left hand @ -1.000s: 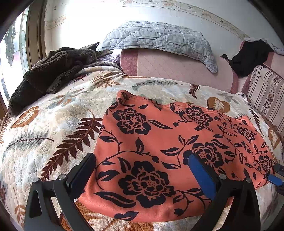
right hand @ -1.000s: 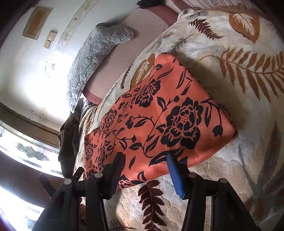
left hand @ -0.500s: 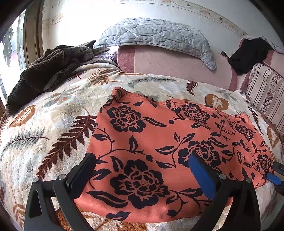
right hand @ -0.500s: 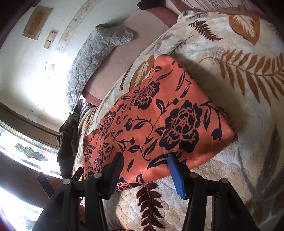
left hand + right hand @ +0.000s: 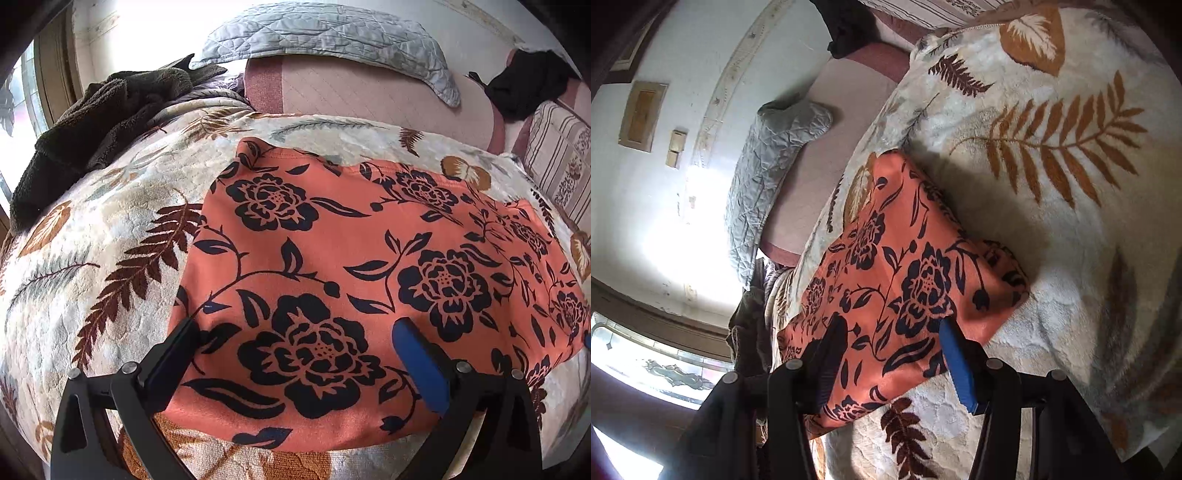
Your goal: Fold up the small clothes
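An orange garment with black flowers (image 5: 351,266) lies flat, folded to a rough rectangle, on a leaf-patterned blanket (image 5: 110,236). My left gripper (image 5: 295,332) is open and hovers over the garment's near left part, its fingers straddling the near edge, holding nothing. In the right wrist view the same garment (image 5: 905,273) lies on the blanket (image 5: 1052,221). My right gripper (image 5: 892,332) is open over its near right edge, holding nothing.
A dark brown fleece pile (image 5: 92,122) lies at the far left of the bed. A grey quilted pillow (image 5: 325,37) rests on a pink headboard (image 5: 369,96). A black cloth (image 5: 528,88) and a striped cushion (image 5: 557,158) are at the far right.
Both grippers have moved forward and lower over the garment; it looks larger in the left view. The right view has tilted and moved in over the near edge. The jaws stay open.
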Demonstrator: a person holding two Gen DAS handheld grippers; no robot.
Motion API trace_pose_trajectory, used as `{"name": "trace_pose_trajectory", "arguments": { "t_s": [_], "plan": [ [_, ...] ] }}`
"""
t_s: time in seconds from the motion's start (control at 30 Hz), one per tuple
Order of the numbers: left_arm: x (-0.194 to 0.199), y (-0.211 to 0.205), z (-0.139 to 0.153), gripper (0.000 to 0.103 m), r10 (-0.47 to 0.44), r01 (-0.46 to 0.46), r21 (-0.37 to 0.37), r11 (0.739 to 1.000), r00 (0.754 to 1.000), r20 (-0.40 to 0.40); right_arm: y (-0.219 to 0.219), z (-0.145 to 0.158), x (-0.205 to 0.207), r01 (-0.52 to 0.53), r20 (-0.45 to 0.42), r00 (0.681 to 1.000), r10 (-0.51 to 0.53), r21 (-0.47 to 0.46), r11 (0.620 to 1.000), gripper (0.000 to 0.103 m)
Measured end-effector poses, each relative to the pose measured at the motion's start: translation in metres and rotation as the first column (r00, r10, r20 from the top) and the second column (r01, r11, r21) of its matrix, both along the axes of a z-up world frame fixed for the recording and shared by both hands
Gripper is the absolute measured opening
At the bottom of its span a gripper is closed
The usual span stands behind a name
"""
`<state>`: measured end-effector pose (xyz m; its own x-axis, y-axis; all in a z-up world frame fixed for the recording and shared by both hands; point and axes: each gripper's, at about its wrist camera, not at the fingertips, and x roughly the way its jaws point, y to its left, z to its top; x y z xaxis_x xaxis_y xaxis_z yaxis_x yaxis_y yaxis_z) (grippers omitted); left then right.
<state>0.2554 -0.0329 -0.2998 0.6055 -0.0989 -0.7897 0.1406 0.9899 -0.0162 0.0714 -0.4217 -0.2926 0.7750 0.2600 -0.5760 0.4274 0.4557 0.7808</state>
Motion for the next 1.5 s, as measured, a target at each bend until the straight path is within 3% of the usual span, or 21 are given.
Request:
{"name": "trace_pose_trajectory", "arguments": {
  "t_s": [0.3,0.43,0.53,0.7,0.83,0.9,0.93,0.97,1.5],
  "plan": [
    [0.005,0.031,0.009,0.103,0.078,-0.079,0.013,0.997,0.997,0.024,-0.001,-0.028,-0.005,0.045,-0.119,0.992,-0.037,0.065,0.997,0.056],
    [0.012,0.035,-0.004,0.103,0.069,-0.068,0.022,0.997,0.997,-0.044,-0.003,-0.042,0.010,0.089,-0.131,0.988,-0.075,0.100,0.991,0.057],
    [0.017,0.037,-0.016,0.103,0.062,-0.063,-0.012,0.998,0.991,-0.117,-0.009,-0.044,0.022,0.114,-0.113,0.988,-0.103,0.101,0.988,0.057],
    [0.022,0.044,-0.025,0.103,0.078,-0.092,-0.079,0.993,0.982,-0.173,-0.017,-0.049,0.047,0.139,-0.079,0.988,-0.129,0.135,0.981,0.056],
    [0.019,0.039,-0.025,0.103,0.072,-0.079,-0.041,0.996,0.987,-0.142,-0.012,-0.048,0.065,0.125,-0.074,0.990,-0.120,0.077,0.989,0.054],
    [0.021,0.041,-0.025,0.103,0.066,-0.074,-0.049,0.996,0.987,-0.145,-0.008,-0.047,0.066,0.125,-0.090,0.989,-0.121,0.044,0.991,0.046],
    [0.021,0.042,-0.025,0.103,0.059,-0.067,-0.051,0.996,0.988,-0.146,-0.008,-0.047,0.065,0.127,-0.104,0.987,-0.123,0.036,0.991,0.035],
    [0.022,0.042,-0.025,0.103,0.054,-0.062,-0.053,0.997,0.988,-0.147,-0.008,-0.049,0.063,0.133,-0.112,0.985,-0.128,0.037,0.990,0.030],
    [0.021,0.041,-0.025,0.103,0.036,-0.043,-0.048,0.998,0.990,-0.136,-0.014,-0.061,0.054,0.143,-0.093,0.986,-0.135,0.090,0.986,0.030]
  ]
}}
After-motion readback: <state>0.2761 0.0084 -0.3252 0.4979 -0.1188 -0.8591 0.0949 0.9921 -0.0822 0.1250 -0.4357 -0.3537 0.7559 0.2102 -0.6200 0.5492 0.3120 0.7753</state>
